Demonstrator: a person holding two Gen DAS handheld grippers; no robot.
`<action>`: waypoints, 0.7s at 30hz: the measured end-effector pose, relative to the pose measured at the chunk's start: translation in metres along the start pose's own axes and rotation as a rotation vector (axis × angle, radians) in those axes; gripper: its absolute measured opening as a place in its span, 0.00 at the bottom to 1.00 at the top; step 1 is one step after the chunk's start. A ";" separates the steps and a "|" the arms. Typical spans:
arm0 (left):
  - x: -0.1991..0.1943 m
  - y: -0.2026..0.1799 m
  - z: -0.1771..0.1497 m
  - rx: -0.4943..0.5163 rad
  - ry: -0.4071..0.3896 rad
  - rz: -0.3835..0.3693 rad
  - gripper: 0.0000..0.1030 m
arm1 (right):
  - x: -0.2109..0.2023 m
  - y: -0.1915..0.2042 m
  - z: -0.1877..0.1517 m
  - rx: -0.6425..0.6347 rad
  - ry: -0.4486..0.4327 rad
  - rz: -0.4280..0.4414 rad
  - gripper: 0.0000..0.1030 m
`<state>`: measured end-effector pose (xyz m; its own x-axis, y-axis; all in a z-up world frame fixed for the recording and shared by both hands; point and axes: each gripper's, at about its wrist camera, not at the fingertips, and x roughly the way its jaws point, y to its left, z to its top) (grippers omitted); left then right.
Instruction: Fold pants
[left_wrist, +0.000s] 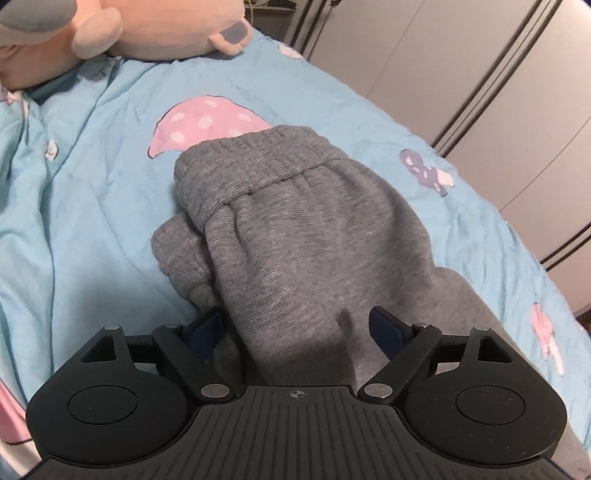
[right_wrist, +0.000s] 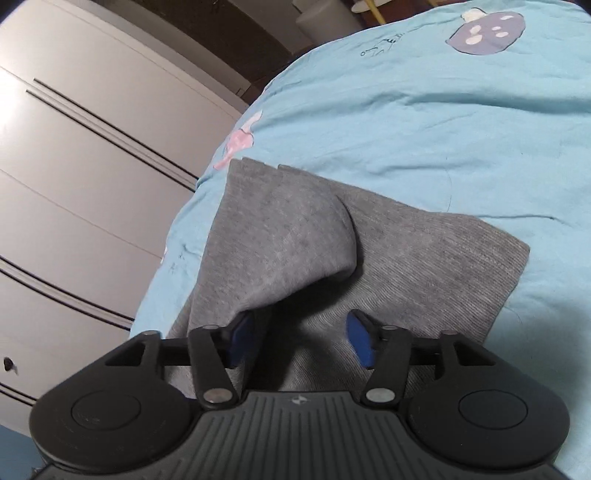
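Grey sweatpants (left_wrist: 303, 229) lie folded on the light blue bed cover (left_wrist: 85, 192), the elastic waistband (left_wrist: 236, 162) at the far end. My left gripper (left_wrist: 295, 326) is open just over the near part of the cloth. A ridge of fabric rises between its blue pads (left_wrist: 386, 328), and the left pad is partly hidden by it. In the right wrist view the other end of the pants (right_wrist: 424, 258) lies flat, with a raised fold (right_wrist: 280, 236) on top. My right gripper (right_wrist: 301, 336) is open above it. That fold drapes against its left pad (right_wrist: 243, 339); the right pad is clear of the cloth.
A large pink plush toy (left_wrist: 147, 29) lies at the head of the bed. Grey wardrobe doors (right_wrist: 74, 155) stand close along the bed's edge (right_wrist: 192, 192). The bed cover (right_wrist: 424, 122) carries mushroom prints (left_wrist: 207, 122).
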<state>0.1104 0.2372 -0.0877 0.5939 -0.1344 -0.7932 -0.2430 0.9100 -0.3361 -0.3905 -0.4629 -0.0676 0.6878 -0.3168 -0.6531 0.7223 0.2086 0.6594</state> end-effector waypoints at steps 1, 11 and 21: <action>-0.001 0.000 0.000 -0.004 0.003 -0.004 0.86 | 0.000 -0.002 0.001 0.019 0.001 0.013 0.58; -0.011 -0.013 0.004 0.082 0.018 -0.071 0.89 | -0.010 -0.005 0.002 0.106 -0.011 0.094 0.64; 0.012 0.005 0.005 -0.014 0.096 -0.100 0.78 | 0.019 0.006 -0.007 0.051 -0.008 0.070 0.06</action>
<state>0.1202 0.2427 -0.0962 0.5396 -0.2620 -0.8001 -0.1972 0.8846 -0.4226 -0.3730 -0.4613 -0.0783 0.7355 -0.3107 -0.6020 0.6679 0.1834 0.7213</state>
